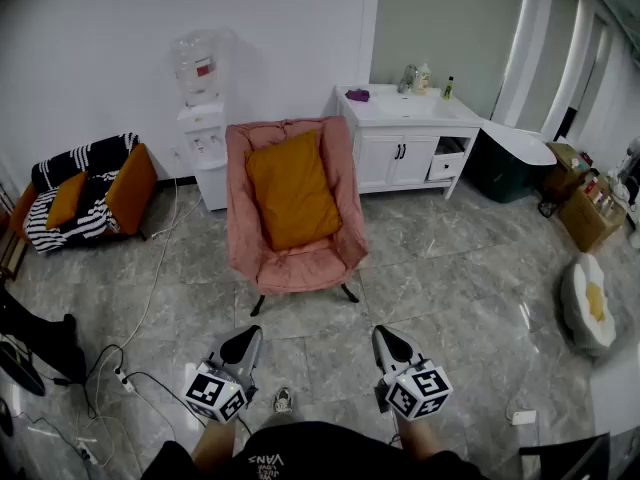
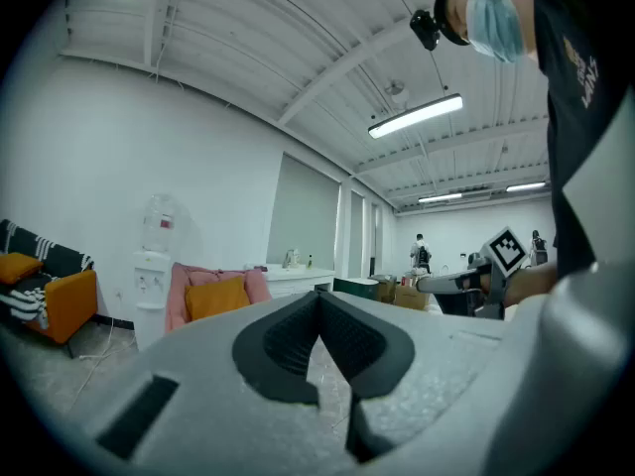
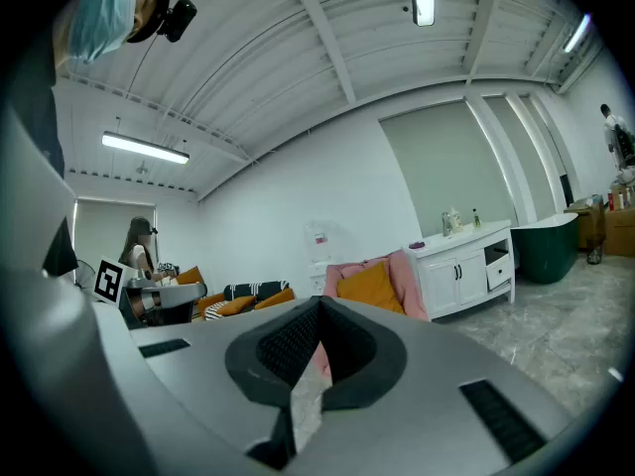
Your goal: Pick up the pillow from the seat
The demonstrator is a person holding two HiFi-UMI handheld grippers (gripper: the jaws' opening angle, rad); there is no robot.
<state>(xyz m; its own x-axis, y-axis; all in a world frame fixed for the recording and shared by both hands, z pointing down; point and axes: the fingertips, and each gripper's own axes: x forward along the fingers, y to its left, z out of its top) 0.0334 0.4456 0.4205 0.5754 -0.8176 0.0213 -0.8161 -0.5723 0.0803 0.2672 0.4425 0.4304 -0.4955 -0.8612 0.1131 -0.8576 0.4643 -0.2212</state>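
An orange pillow (image 1: 291,189) leans against the back of a pink padded chair (image 1: 296,266) in the middle of the room. The same pillow (image 2: 216,297) shows small and far in the left gripper view, and the pillow (image 3: 368,286) likewise in the right gripper view. My left gripper (image 1: 250,340) and right gripper (image 1: 384,338) hang low in the head view, side by side, well short of the chair. Both are shut with nothing between their jaws. The left gripper (image 2: 318,305) and right gripper (image 3: 317,314) show their black pads pressed together.
A water dispenser (image 1: 203,128) stands left of the chair, a white sink cabinet (image 1: 408,138) to its right. An orange armchair with a striped blanket (image 1: 84,196) sits at far left. Cables and a power strip (image 1: 122,377) lie on the grey tile floor. Cardboard boxes (image 1: 588,210) stand at right.
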